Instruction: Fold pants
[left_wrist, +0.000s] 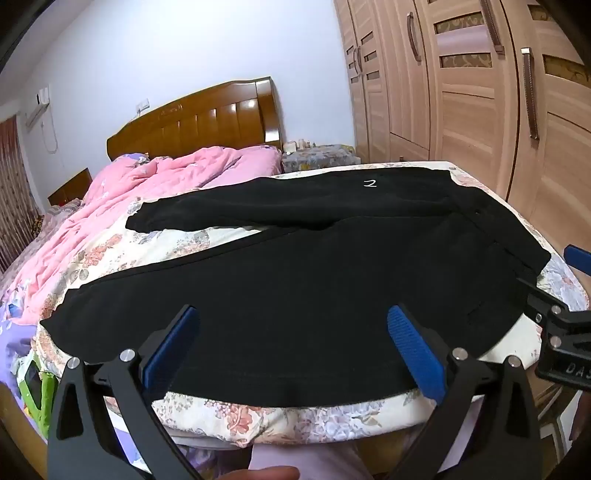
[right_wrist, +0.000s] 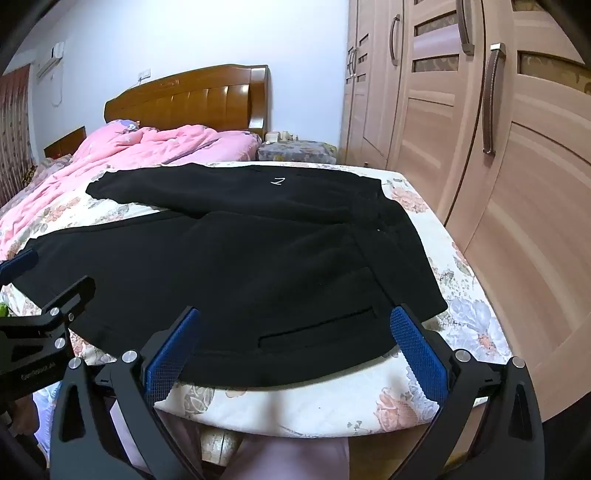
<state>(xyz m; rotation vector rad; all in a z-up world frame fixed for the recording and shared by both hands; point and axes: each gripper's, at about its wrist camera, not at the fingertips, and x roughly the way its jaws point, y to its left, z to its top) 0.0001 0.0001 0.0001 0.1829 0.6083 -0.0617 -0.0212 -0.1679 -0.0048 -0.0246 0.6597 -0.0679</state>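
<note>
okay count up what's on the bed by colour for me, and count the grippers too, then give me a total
Black: 1, the pants
Pink: 1, the quilt
Floral: 1, the sheet under the pants
Grippers, black with blue pads: 2, left gripper and right gripper, both open, nothing held
Total: 5

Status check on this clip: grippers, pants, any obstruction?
Left gripper open, empty. Right gripper open, empty. Black pants flat on floral bedsheet, legs apart, unfolded. Nothing on them.
</note>
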